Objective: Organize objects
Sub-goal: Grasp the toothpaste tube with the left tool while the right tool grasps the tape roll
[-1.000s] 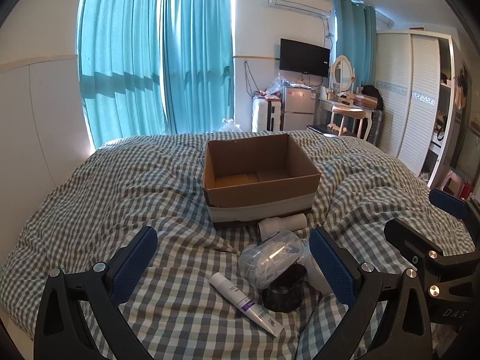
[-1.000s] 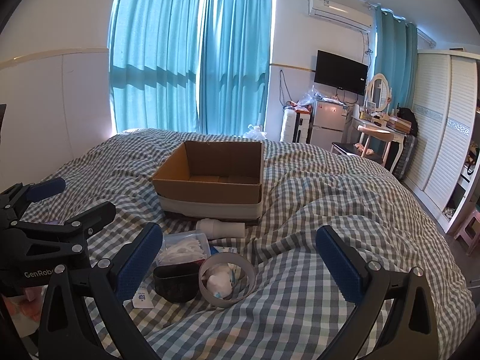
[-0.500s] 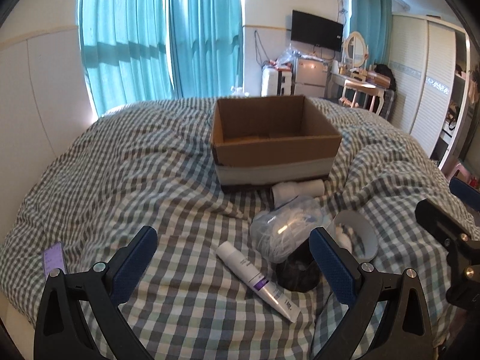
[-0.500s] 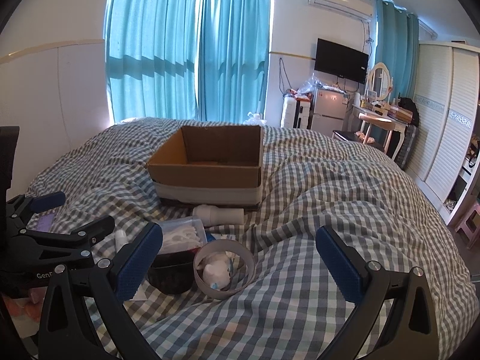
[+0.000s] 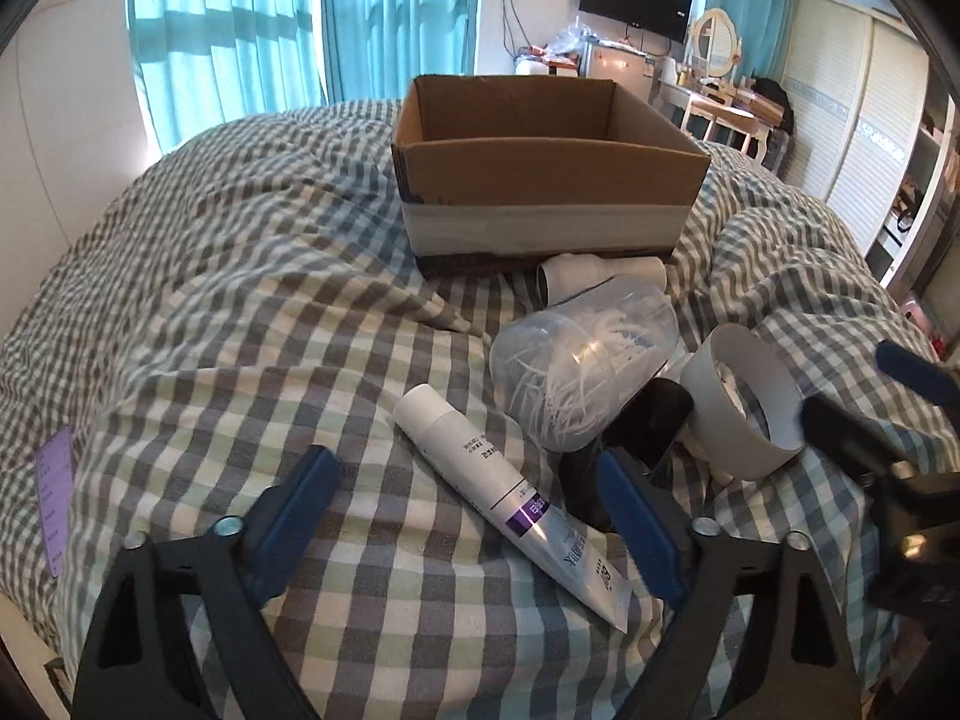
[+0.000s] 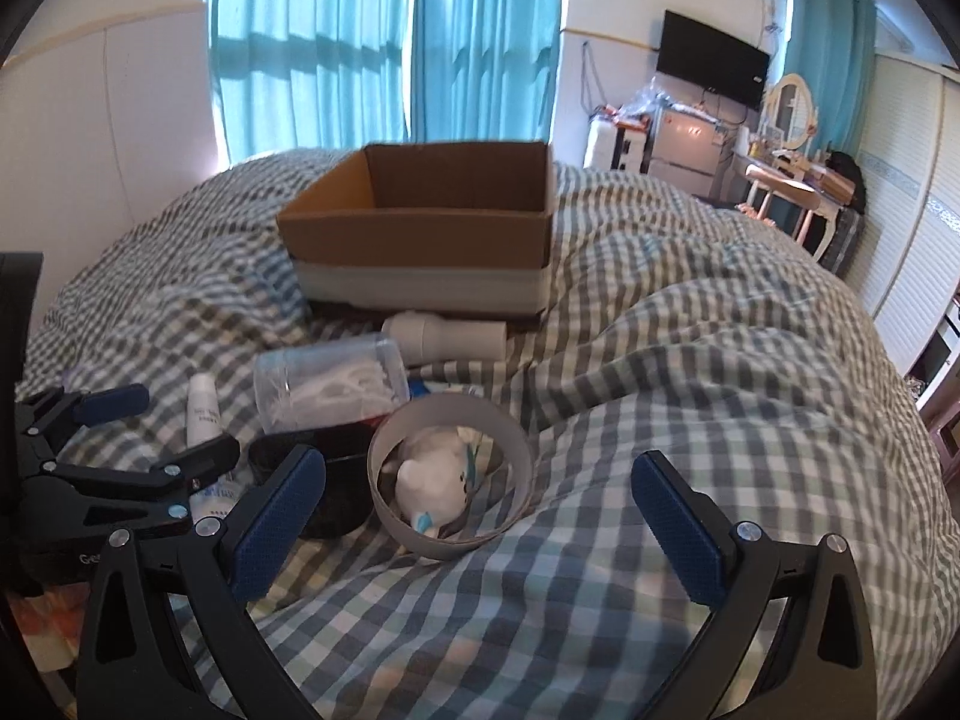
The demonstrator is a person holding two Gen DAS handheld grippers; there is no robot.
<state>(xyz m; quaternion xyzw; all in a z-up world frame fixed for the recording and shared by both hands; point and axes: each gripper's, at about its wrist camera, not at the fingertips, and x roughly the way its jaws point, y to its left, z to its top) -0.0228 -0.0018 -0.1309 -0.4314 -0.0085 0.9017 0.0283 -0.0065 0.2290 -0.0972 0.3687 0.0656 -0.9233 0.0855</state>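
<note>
An open cardboard box (image 5: 552, 174) sits on the checked bedcover, also in the right wrist view (image 6: 420, 228). In front of it lie a white pipe piece (image 5: 594, 276), a clear jar of white swabs (image 5: 582, 372), a white tube with a purple band (image 5: 510, 492), a black cup (image 5: 636, 438) and a white ring (image 5: 744, 402). My left gripper (image 5: 474, 516) is open, with the tube lying between its fingers. My right gripper (image 6: 480, 510) is open just short of the white ring (image 6: 450, 480), which holds a white wad (image 6: 432, 480).
A purple card (image 5: 54, 492) lies on the bed's left edge. A white wall panel stands on the left, teal curtains (image 5: 300, 24) behind. A wardrobe (image 5: 840, 138) and a dressing table (image 5: 726, 102) stand on the right. The bedcover rises in folds right of the objects.
Both grippers have moved forward and down toward the pile of objects. The box and the items look larger and nearer. Nothing has been picked up.
</note>
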